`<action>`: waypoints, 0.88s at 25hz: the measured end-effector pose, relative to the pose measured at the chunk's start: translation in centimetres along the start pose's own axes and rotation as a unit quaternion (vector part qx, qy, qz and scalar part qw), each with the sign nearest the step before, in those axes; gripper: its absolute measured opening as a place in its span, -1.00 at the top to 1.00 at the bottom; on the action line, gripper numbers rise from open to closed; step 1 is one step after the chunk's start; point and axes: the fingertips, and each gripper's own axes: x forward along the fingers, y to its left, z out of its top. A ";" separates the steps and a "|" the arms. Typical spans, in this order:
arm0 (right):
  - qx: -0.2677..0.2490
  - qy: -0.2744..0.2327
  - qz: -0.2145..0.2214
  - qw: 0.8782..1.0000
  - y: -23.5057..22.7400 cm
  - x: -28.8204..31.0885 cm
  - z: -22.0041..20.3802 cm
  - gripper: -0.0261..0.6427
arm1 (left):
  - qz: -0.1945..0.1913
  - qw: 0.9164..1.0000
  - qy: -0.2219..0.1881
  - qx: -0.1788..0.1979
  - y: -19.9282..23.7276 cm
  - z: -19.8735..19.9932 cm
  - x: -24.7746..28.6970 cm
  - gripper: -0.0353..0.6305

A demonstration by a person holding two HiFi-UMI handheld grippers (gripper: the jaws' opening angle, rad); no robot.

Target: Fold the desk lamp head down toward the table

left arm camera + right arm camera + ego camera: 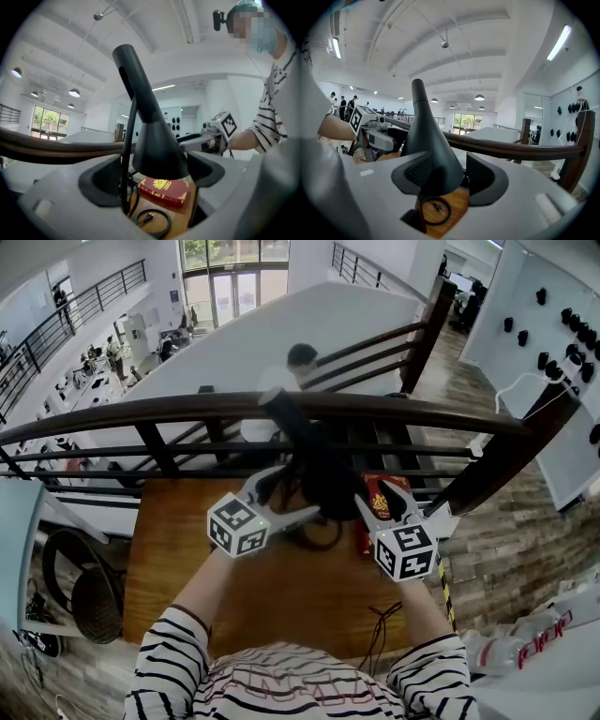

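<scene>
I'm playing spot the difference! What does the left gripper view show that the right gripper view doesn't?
Only the left gripper view shows the red book. Only the right gripper view shows far-off people. Both show the dark lamp head up close, the coiled cable on the wooden table and the railing.

A red booklet with a gold emblem [164, 189] is laid flat on the brown wooden surface [281, 596]. A dark wooden railing [141, 411] is seen behind, a person [298, 362] beyond it.
</scene>
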 end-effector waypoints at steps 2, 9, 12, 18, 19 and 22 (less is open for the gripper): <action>0.004 0.002 0.000 1.000 0.2 0.3 -0.1 0.30 | 0.001 1.000 0.000 0.000 0.0 0.0 0.1 -0.42; 0.022 0.001 -0.016 1.000 0.6 0.2 -0.4 0.35 | 0.002 1.000 0.004 0.002 -0.5 0.1 -0.5 -0.43; 0.034 0.003 -0.032 0.999 0.7 -0.3 -0.6 0.31 | 0.006 1.000 -0.003 0.007 -1.1 0.4 -1.5 -0.43; 0.076 -0.003 -0.053 0.996 3.4 -2.3 -1.4 0.32 | 0.021 1.000 -0.014 0.017 -2.0 1.0 -5.1 -0.41; 0.085 -0.008 -0.058 0.995 3.9 -2.7 -1.6 0.34 | 0.023 0.999 -0.016 0.018 -2.1 1.0 -5.8 -0.41; 0.110 -0.022 -0.071 0.991 5.7 -4.4 -2.0 0.41 | 0.023 0.999 -0.015 0.020 -3.0 0.8 -7.6 -0.37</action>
